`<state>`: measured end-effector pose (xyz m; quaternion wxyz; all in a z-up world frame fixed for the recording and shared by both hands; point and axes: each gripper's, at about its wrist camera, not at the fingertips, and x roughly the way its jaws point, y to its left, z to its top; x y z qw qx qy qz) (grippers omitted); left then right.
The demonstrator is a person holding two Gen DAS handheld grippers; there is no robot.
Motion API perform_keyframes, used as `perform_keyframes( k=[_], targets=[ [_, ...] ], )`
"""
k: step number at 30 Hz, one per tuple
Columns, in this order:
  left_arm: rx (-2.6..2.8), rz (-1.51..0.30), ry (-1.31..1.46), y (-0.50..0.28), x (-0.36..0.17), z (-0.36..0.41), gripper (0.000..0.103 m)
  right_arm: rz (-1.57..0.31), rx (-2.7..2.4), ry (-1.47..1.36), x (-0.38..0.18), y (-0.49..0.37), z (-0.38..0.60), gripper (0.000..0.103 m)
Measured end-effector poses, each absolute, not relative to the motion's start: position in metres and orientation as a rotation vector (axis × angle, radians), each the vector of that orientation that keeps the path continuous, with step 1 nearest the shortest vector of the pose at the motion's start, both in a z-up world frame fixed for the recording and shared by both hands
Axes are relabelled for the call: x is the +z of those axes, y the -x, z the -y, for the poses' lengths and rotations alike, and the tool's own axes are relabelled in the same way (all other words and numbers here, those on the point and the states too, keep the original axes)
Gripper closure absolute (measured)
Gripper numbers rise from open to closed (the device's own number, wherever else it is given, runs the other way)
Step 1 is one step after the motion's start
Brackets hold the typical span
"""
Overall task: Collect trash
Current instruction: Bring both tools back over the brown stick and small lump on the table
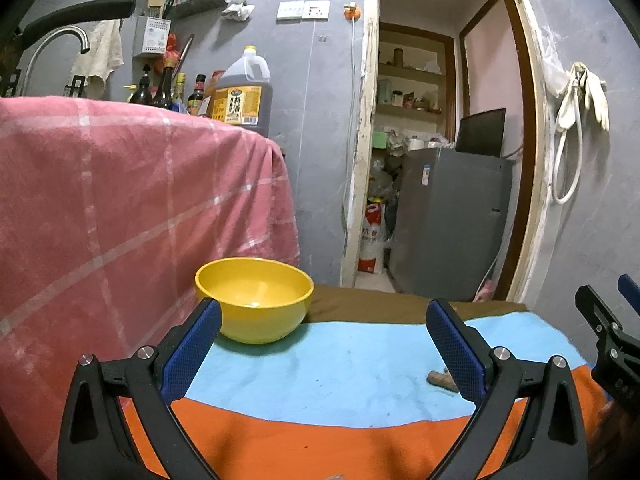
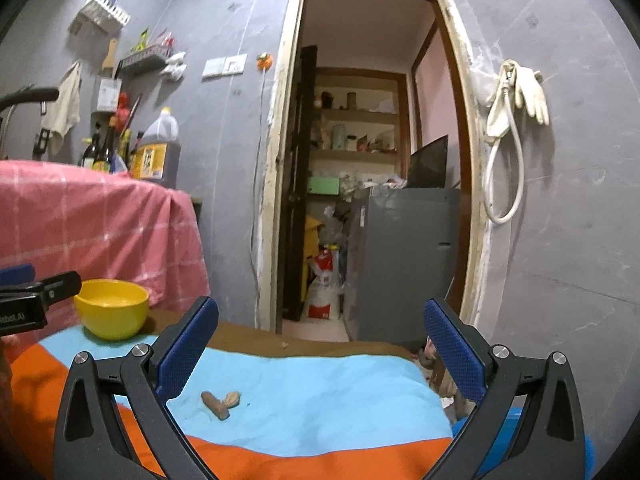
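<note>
- Left gripper [image 1: 324, 322]: jaws spread wide, nothing between the blue pads; it hovers over the striped cloth.
- Right gripper [image 2: 322, 320]: jaws likewise released and empty, above the same cloth.
- Trash, brown stick-shaped scrap [image 2: 215, 405]: lies on the blue band, near the right gripper's left finger; in the left wrist view it is partly hidden behind the left gripper's right finger.
- Trash, tan crumpled scrap [image 2: 233, 398]: touching the stick's far side.
- Small pale crumb [image 2: 285, 345]: on the brown band near the table's far edge.
- Yellow bowl [image 1: 254, 300]: upright at the cloth's far left, well apart from the scraps.
- Striped cloth [image 1: 340, 364]: orange, blue and brown bands.
- Pink checked cloth [image 1: 120, 208]: draped just beside the bowl.
- Oil jug [image 1: 244, 92]: standing behind it.
</note>
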<state>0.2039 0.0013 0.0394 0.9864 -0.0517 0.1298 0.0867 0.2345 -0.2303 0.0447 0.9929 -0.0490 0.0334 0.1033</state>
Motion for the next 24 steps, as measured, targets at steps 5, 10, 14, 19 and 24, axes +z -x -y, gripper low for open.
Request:
perform_keyframes(
  k=[5, 10, 14, 19, 24],
  targets=[
    [0.178, -0.289, 0.099, -0.212, 0.031, -0.006, 0.003, -0.128, 0.211, 0.122, 0.039, -0.245, 0.224, 0.0],
    [0.171, -0.336, 0.113, -0.223, 0.023, -0.008, 0.003, -0.212, 0.212, 0.125, 0.031, -0.259, 0.223, 0.0],
    [0.164, -0.378, 0.13, -0.232, 0.018, -0.011, 0.003, -0.257, 0.213, 0.127, 0.027, -0.266, 0.223, 0.0],
    [0.171, -0.443, 0.143, -0.245, 0.011, -0.013, 0.003, -0.33, 0.223, 0.127, 0.019, -0.276, 0.223, 0.0],
    [0.178, -0.516, 0.158, -0.256, 0.001, -0.016, 0.003, -0.407, 0.23, 0.134, 0.011, -0.288, 0.22, 0.0]
  ],
)
